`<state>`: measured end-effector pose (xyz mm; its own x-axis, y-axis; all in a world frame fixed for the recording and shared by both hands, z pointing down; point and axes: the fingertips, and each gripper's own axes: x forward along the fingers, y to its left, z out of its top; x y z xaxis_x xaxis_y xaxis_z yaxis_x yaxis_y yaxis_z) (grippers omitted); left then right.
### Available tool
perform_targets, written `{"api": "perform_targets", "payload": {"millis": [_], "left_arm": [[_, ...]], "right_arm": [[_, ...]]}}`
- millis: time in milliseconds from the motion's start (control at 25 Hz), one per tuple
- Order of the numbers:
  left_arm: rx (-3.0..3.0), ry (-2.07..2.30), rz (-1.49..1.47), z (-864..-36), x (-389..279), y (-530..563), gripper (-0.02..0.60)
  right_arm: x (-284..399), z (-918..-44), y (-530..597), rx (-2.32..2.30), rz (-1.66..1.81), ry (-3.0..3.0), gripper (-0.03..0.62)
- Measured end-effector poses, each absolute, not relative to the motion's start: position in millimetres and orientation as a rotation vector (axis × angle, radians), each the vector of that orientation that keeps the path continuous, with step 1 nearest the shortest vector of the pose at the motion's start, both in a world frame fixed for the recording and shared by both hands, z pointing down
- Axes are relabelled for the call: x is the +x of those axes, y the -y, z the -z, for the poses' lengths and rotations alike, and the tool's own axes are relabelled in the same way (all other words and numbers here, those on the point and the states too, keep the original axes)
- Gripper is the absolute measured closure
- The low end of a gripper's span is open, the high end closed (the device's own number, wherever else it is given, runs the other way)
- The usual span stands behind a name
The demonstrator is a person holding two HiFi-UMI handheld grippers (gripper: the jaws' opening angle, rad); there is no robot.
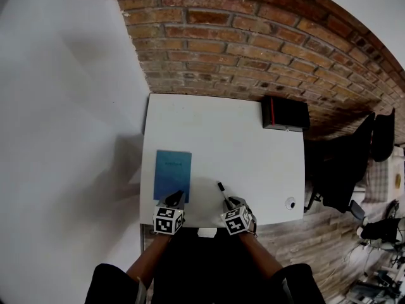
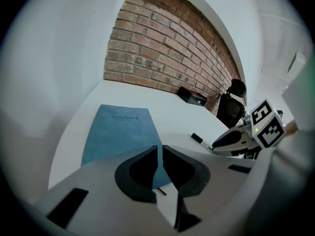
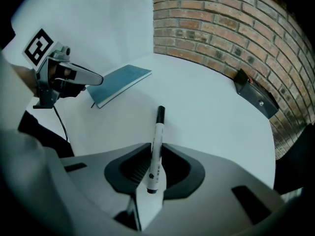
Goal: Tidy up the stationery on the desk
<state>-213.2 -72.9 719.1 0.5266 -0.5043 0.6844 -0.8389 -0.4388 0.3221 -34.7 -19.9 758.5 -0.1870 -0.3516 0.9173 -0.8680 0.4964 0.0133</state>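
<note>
Fingers (image 3: 129, 168) of the right gripper (image 3: 156, 151) pinch the marker (image 3: 159, 124) and the left gripper's (image 2: 160, 152) clamp the notebook's (image 2: 118, 132) six-o'clock edge, so hold both squeezes firm when lifting clear of the desk (image 1: 209, 125).

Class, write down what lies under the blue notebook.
Only the white desk shows beneath the notebook; the left tongs grip its near edge. Anything under its middle is covered.

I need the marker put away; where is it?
Head view: the marker is held in the right claw at the desk's near edge, right of the blue notebook.
</note>
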Motion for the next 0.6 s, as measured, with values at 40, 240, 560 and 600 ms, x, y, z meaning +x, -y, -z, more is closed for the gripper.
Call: {"api": "perform_targets", "payload": {"millis": [40, 240, 560, 600], "left_arm": [[2.117, 1.085, -0.665, -719.1, -213.5, 72.1, 0.537], [2.111, 1.081, -0.675, -721.2, -217.5, 68.5, 0.537], [2.107, 1.098, -0.669, -719.8, -226.0, 69.2, 0.537], [2.106, 1.099, -0.669, -720.0, -227.1, 69.2, 0.537]], "right_arm": [[-34.9, -758.5, 19.8, 1.033, -0.660, 1.761, 0.528], [-34.5, -759.8, 20.4, 1.033, -0.671, 1.753, 0.528], [-29.1, -760.8, 25.5, 1.062, -0.730, 1.760, 0.523], [-28.4, -761.3, 26.1, 1.068, -0.738, 1.760, 0.523]]}}
